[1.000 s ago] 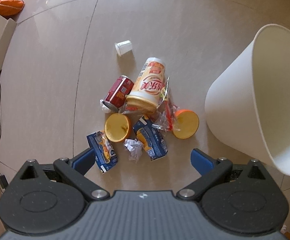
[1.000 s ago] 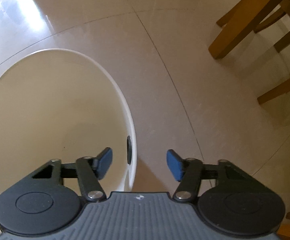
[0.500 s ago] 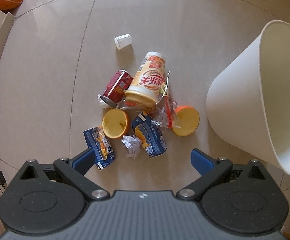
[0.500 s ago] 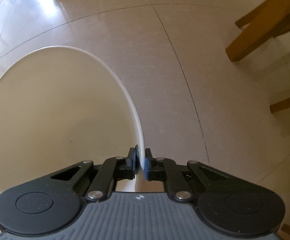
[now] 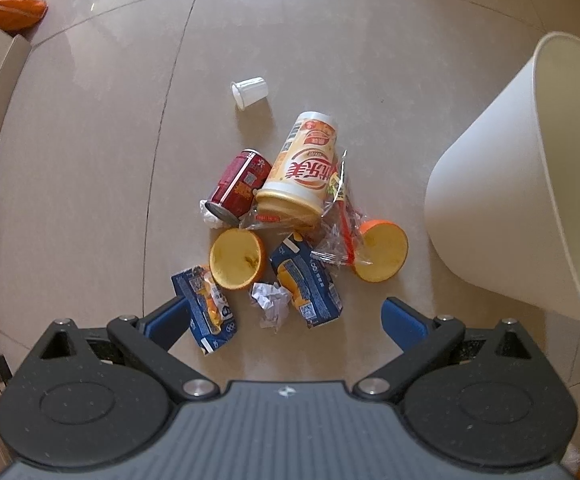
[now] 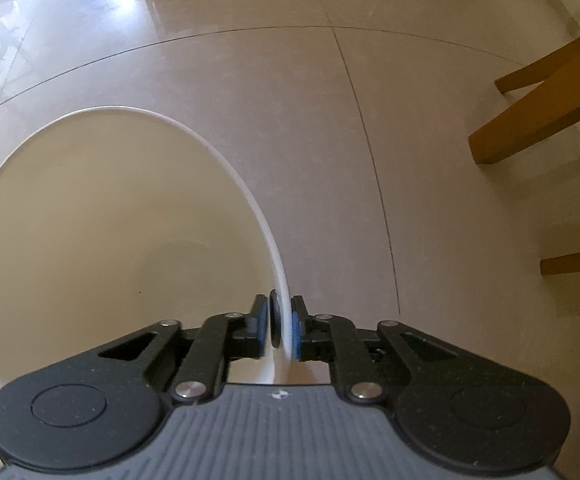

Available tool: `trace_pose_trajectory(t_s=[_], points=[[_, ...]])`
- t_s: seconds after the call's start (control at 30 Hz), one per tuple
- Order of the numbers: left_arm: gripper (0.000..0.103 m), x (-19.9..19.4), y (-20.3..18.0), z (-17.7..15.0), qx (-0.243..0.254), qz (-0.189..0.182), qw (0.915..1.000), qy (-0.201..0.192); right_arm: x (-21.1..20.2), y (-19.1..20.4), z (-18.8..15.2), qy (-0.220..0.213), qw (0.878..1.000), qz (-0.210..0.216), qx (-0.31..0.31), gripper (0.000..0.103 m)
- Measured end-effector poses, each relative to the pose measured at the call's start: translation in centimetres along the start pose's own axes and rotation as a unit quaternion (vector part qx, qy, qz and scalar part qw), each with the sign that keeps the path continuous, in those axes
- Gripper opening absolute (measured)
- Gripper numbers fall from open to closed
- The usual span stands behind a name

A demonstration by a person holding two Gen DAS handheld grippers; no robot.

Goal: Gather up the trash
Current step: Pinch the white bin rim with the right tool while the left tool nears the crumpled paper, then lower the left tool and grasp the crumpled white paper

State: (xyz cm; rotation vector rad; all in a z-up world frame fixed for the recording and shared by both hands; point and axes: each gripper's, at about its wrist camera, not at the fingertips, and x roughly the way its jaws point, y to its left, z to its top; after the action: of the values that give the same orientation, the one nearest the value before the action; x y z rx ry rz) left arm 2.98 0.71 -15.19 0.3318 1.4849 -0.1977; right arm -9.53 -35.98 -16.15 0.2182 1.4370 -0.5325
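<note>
My right gripper [image 6: 279,326] is clamped on the rim of the white bin [image 6: 101,216], one pad inside and one outside. The wall is thin, smooth, rigid plastic, probably light; the bin stands beside the litter. My left gripper [image 5: 285,316] hangs spread wide and empty above the pile on the tiled floor [image 5: 89,160]. The milk-tea cup [image 5: 302,168] is stiff, glossy paperboard; grip it across the barrel. The red can [image 5: 239,186] is slick metal. The juice cartons [image 5: 306,284] look crushed and pliable. The orange halves [image 5: 235,258] are hollow, soft rind. The crumpled paper [image 5: 269,300] should weigh almost nothing.
</note>
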Motion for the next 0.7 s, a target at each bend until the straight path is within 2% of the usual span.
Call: trace_pose_trajectory(t_s=[0.1,0.23,0.37,0.7], points=[[0.101,0.7,-0.2,-0.4,0.020,-0.004,0.9996,-0.022,0.1,0.1,-0.1,0.000,1.000,0.000,-0.010,0.023],[0.101,2.1,-0.4,-1.2,0.041,-0.015,0.9975,-0.056,-0.1,0.1,-0.5,-0.010,1.000,-0.010,-0.015,0.017],[0.101,4.2,-0.3,-2.2,0.039,-0.035,0.9972,-0.054,-0.7,-0.1,-0.8,-0.023,1.000,-0.005,-0.005,0.012],[0.099,8.3,-0.1,-4.2,0.062,-0.035,0.9952,-0.067,-1.6,0.8,-1.2,-0.033,0.999,-0.014,-0.017,0.011]])
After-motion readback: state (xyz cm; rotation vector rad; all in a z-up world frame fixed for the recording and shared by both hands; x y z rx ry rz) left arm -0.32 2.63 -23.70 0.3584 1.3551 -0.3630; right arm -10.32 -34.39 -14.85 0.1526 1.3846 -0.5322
